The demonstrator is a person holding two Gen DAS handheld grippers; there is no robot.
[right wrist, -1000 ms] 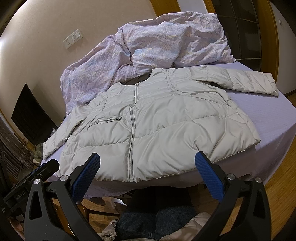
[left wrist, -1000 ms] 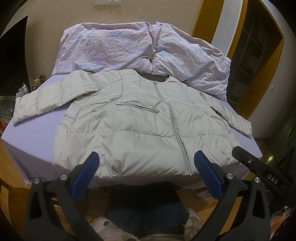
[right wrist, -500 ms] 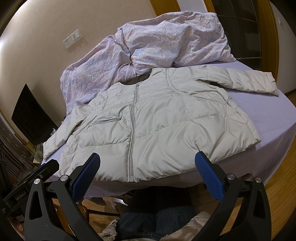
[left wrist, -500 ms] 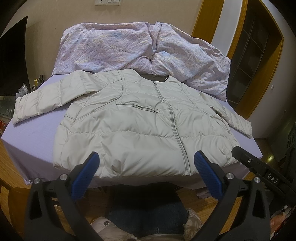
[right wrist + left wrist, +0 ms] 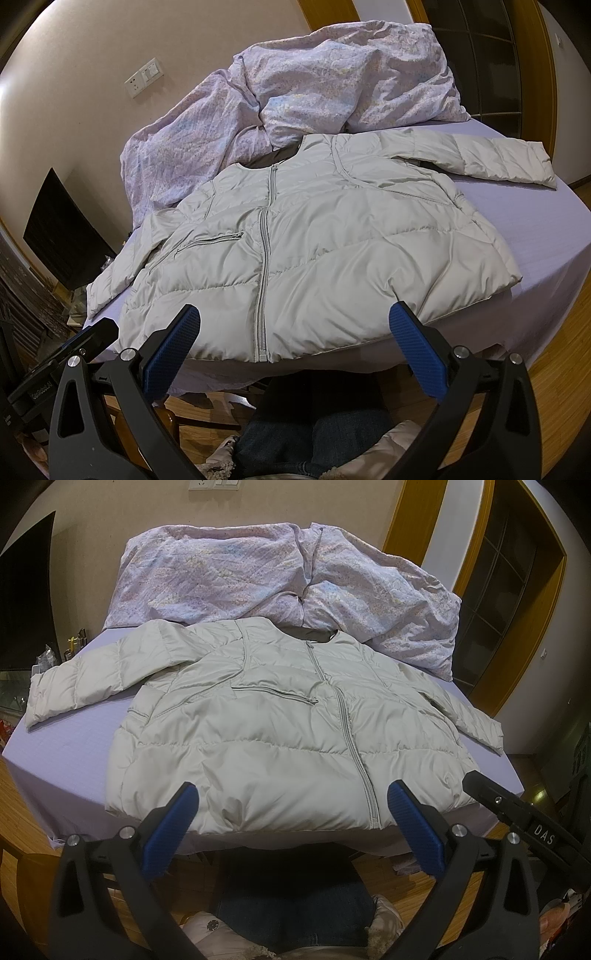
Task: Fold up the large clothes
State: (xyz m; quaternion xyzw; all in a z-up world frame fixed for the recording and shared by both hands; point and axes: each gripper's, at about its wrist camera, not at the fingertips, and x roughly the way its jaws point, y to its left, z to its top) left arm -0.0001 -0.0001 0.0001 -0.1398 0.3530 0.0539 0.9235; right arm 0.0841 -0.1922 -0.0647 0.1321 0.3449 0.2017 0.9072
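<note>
A pale grey puffer jacket [image 5: 266,734] lies flat and zipped on the lilac bed sheet [image 5: 62,760], sleeves spread to both sides; it also shows in the right wrist view [image 5: 332,251]. My left gripper [image 5: 291,812] is open and empty, held just short of the jacket's hem at the bed's near edge. My right gripper [image 5: 293,332] is open and empty, also just short of the hem. The right gripper's body [image 5: 524,819] shows at the right of the left wrist view, and the left gripper's body [image 5: 62,362] at the left of the right wrist view.
A crumpled lilac floral duvet [image 5: 280,579] is heaped at the head of the bed, touching the jacket's collar. A wall stands behind, a wooden door frame [image 5: 476,602] at the right, wood floor [image 5: 22,812] around. The person's jeans [image 5: 291,915] show below the grippers.
</note>
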